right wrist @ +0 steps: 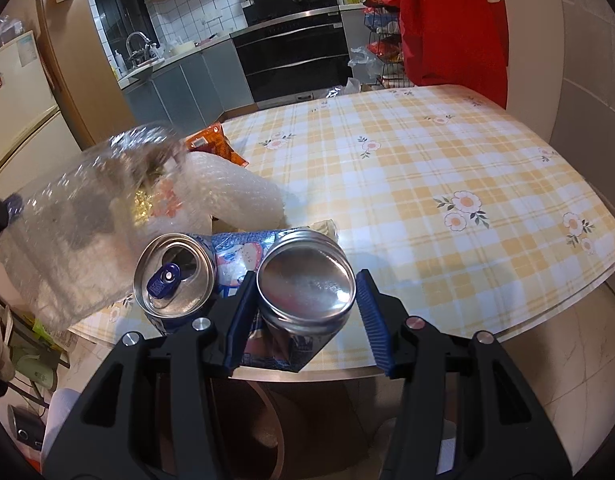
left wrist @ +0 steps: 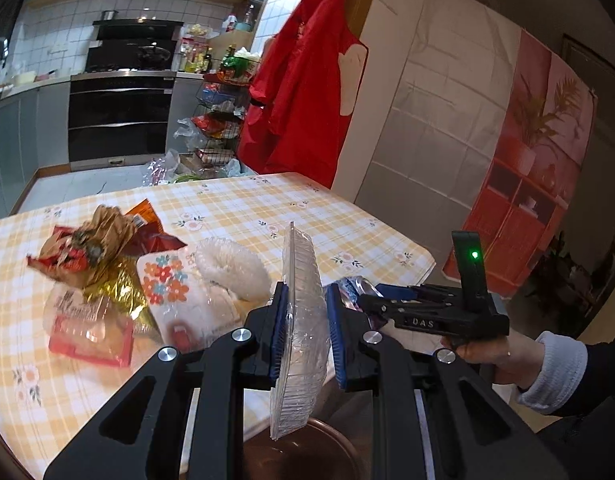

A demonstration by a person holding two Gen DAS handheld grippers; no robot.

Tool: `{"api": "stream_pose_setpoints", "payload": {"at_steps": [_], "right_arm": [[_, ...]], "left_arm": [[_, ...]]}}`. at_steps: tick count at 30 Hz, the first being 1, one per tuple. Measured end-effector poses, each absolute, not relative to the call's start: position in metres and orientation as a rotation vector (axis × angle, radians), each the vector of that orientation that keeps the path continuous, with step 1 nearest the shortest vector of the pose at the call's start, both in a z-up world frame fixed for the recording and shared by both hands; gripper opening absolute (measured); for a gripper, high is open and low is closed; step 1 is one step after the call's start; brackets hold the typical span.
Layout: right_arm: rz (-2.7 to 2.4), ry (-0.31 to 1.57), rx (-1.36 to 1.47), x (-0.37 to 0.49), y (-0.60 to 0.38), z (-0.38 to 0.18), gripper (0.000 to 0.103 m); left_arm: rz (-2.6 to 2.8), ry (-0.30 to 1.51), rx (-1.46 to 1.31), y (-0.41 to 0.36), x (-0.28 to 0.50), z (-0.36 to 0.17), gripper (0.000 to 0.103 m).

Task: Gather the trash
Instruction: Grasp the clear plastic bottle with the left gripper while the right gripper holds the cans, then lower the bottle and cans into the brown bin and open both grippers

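Two grips now: my left gripper (left wrist: 305, 328) pinches the clear plastic tray (left wrist: 301, 320) on edge, long axis upright, above the bin (left wrist: 307, 448) (directly below); my right gripper (right wrist: 307, 316) clamps a can (right wrist: 305, 280) by the table (right wrist: 447, 168) edge

A clear plastic tray (right wrist: 79, 220), motion-blurred, veiled the wrappers behind it; a round brown bin (left wrist: 303, 452) under the bench (right wrist: 447, 168) edge was mostly hidden by claw arms.
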State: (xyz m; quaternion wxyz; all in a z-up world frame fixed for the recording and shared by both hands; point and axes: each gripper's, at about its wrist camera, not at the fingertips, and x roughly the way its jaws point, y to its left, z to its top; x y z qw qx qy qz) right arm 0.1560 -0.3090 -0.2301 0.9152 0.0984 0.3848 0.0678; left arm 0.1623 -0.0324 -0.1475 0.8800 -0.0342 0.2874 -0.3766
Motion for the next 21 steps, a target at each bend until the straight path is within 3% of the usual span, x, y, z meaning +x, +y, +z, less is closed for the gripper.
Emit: {"api": "stream_pose_setpoints", "payload": {"at_steps": [16,21], "right_arm": [[0.177,0.700,0.158,0.107,-0.286,-0.187,0.051],[0.193,0.673,0.137,0.091,-0.277,-0.176,0.051]], "left_arm": [[-0.630,0.704,-0.192,0.024,0.058,-0.183,0.019],[-0.622,0.782,-0.204,0.017,0.045,-0.211,0.010]]}}
